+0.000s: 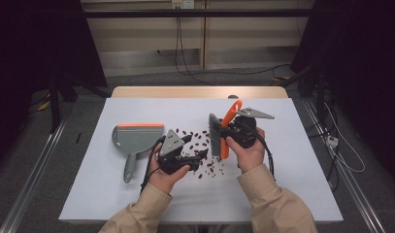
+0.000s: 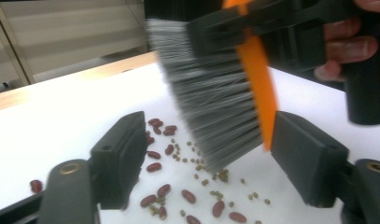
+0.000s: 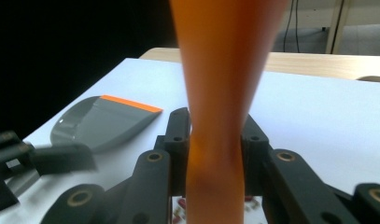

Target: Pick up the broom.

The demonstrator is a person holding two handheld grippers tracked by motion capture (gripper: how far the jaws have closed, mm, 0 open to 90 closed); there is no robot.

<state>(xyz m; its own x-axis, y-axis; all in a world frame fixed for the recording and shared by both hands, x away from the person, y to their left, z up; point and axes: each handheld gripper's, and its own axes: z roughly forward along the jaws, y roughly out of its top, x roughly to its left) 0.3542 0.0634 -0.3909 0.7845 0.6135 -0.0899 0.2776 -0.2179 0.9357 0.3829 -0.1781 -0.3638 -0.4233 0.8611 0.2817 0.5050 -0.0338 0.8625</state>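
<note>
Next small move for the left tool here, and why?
Probably reach the open left tool left to the dustpan's handle. The right tool already clamps the brush over the scattered beans, while the dustpan lies untouched beside them.

Grey floor (image 1: 35,160), dark curtains (image 1: 360,58), beige cabinets (image 1: 151,34).

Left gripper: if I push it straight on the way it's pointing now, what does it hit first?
Most likely the brush's grey bristles, which hang right ahead between the open jaws of the left gripper. Depth is unclear; beans lie on the white table below.
</note>
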